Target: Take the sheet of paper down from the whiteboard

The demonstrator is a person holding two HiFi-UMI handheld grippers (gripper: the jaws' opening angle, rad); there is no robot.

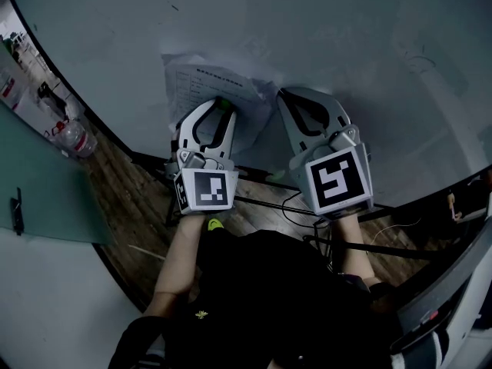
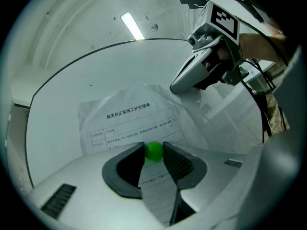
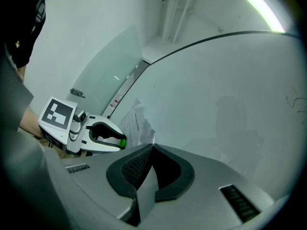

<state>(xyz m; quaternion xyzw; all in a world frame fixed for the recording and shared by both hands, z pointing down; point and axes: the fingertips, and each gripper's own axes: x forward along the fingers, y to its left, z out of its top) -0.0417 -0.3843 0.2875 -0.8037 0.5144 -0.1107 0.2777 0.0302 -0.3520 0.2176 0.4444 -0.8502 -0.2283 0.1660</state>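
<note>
Person: black top (image 1: 269, 298) fills the bottom of the head view; bare left forearm (image 1: 181, 256) reaches up to the board.
Marker cubes: one on each gripper, facing the head camera, left cube (image 1: 205, 189) and right cube (image 1: 337, 181), nearly level with each other.
Left gripper (image 1: 223, 108): jaws part-way in, pads clamped on either side of a green magnet (image 2: 154, 151); nose pointed at the board, about level.
Green magnet: small and round, sitting on the sheet near its middle, below the heading and the top rows of the table.
Right gripper (image 3: 153, 146): jaws drawn together, tips pinched on the crumpled right edge of the sheet; just beside the left gripper, to its right.
Sheet of paper (image 2: 129, 119): up on the whiteboard, on its lower part. White, with a printed heading and a ruled table. The left side lies flat against the board; the right side is creased and bulges off the surface toward the right gripper.
Whiteboard (image 1: 323, 37): large, pale, dark-framed, mostly bare apart from a few faint marks.
Floor: wood boards (image 1: 138, 198) under the board's lower edge; thin dark cables (image 1: 292, 206) lie across them between the two grippers.
Left of board: a clear bottle (image 1: 75, 137) low down, next to a tinted glass panel (image 1: 38, 183).
Overhead: ceiling strip light (image 2: 133, 26), lit.
</note>
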